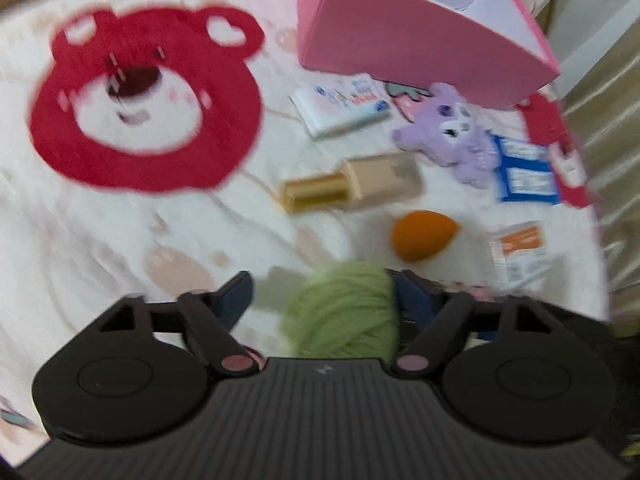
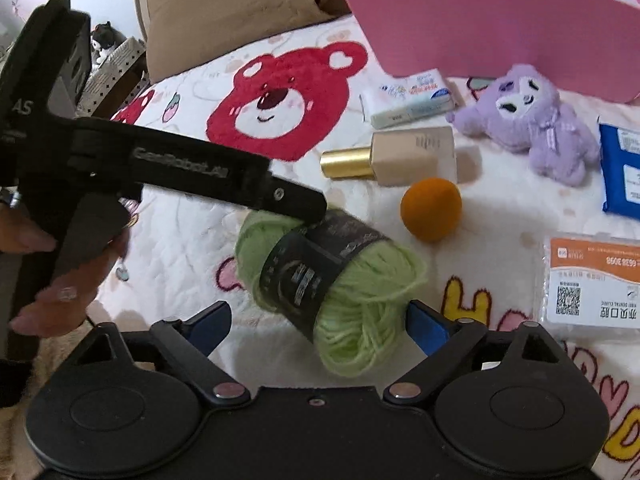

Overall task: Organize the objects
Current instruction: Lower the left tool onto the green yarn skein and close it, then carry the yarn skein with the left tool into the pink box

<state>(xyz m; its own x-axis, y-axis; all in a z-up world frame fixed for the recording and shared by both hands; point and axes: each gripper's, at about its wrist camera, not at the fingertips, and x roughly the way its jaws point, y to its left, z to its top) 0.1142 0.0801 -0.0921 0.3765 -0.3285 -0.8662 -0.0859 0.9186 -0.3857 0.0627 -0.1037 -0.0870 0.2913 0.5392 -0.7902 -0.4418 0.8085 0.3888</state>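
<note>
The left tongs are standing partly open around a ball of green yarn. In the left wrist view one finger is touching the yarn's side while the other is standing clear of it, with white blanket showing in the gap. From the right wrist view one finger of these tongs is resting on the yarn's top end, just above its dark paper band, and a hand is gripping the handle at the left edge.

The right tongs are gaping wide, their blue-padded fingers sitting either side of the yarn's near end without pressing on it.

The yarn is lying on its side on the blanket, which is showing a big red bear face beyond it. An orange sponge is sitting just beyond the yarn, and a beige bottle with a gold cap is lying on its side past that. A purple plush toy and a tissue pack are lying further off, near the wall of an open pink box. A blue packet and a clear bag with an orange card are lying off to the right.
</note>
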